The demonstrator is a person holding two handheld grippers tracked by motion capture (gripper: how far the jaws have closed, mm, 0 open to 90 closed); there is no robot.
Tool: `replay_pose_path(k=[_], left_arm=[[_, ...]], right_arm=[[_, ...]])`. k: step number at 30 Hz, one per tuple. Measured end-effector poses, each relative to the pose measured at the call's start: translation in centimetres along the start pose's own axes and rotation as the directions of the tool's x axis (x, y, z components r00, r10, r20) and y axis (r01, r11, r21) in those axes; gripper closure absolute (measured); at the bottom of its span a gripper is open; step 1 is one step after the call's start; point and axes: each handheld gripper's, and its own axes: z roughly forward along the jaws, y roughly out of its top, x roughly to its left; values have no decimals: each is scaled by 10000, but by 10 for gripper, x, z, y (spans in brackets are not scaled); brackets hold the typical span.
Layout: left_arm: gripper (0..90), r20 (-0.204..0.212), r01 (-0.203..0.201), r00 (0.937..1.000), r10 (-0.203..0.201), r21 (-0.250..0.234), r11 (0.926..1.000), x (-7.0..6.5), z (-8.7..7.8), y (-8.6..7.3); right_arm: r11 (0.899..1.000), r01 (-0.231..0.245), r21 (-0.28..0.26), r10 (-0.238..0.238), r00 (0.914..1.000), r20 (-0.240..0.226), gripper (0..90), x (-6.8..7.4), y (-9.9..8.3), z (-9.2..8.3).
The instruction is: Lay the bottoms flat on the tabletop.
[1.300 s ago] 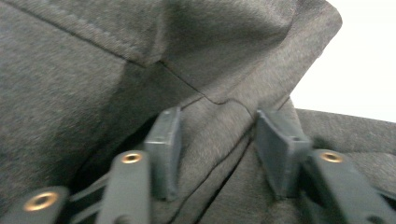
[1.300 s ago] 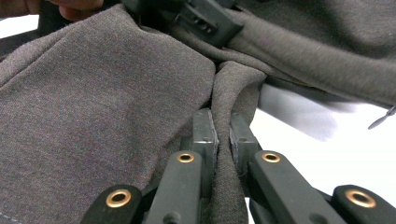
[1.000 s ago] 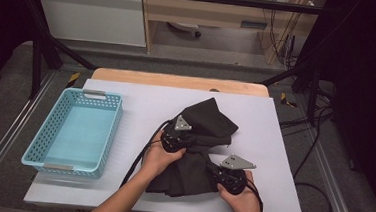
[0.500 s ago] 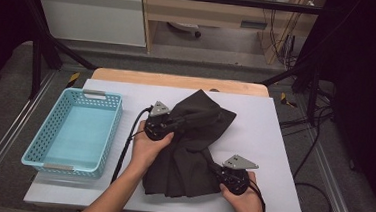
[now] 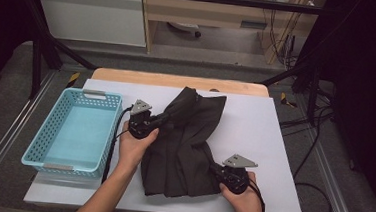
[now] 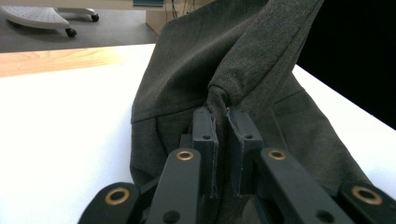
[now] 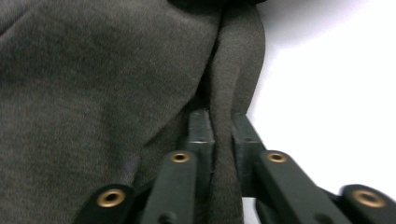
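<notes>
**Both grippers pinch the dark cloth on the white table**

High view: the left gripper (image 5: 162, 120) points toward the right side of the table, the hand (image 5: 135, 145) behind it, forearm rising from the bottom edge. Its jaws are clamped on a fold of the dark cloth (image 5: 185, 151), which lies across the middle of the white table (image 5: 253, 140) and lifts into a ridge at the grip. The right gripper (image 5: 215, 169) sits near the cloth's lower right corner, pointing left. Since the earlier frames the left hand has carried its fold leftward, toward the blue basket (image 5: 48, 136), stretching the cloth out; the right hand has stayed put. Grey floor, cables and a pale cabinet lie beyond the table.

Left gripper view: the jaws are closed on a bunched fold of cloth (image 6: 233, 70), which rises taut above them over the white tabletop.

Right gripper view: a hem of cloth (image 7: 233, 93) sits between the jaws; they have just been easing apart, pads close against the fabric.
</notes>
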Motion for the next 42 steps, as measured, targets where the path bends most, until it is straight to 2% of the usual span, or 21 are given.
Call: replay_pose_path(k=[3, 5, 9, 13, 18, 26, 34, 37, 42], left_arm=[[816, 64, -28, 10000, 28, 47, 10000, -1, 1, -1], [816, 112, -36, 9999, 35, 69, 10000, -2, 2, -2], [816, 149, -102, 9998, 100, 168, 9998, -3, 4, -3], [815, 196, -196, 9996, 190, 305, 9993, -3, 5, -6], [815, 270, -262, 9993, 253, 331, 9991, -5, 6, -7], [815, 362, -341, 9988, 328, 363, 9988, -8, 6, -9], [814, 407, -317, 9987, 303, 341, 9989, -9, 5, -9], [814, 438, -356, 9985, 340, 355, 9987, -9, 5, -9], [814, 475, -332, 9984, 316, 337, 9989, -9, 6, -10]], right_arm=[[9997, -182, -141, 183, 9998, 91, 703, -1, 3, -1], [9989, -340, -321, 348, 9991, 246, 626, -3, 7, -3], [9966, -539, -623, 575, 9966, 586, 529, -9, 19, -5], [9949, -583, -828, 645, 9952, 741, 484, -16, 33, -2], [9897, -796, -1187, 896, 9926, 818, 457, -25, 54, 5], [9841, -1124, -1377, 1271, 9865, 1029, 430, -41, 80, 20], [9775, -1533, -1446, 1711, 9780, 1197, 403, -52, 93, 38], [9786, -1497, -1412, 1694, 9756, 1399, 395, -57, 98, 46], [9782, -1718, -1165, 1891, 9691, 1582, 380, -66, 101, 60]])
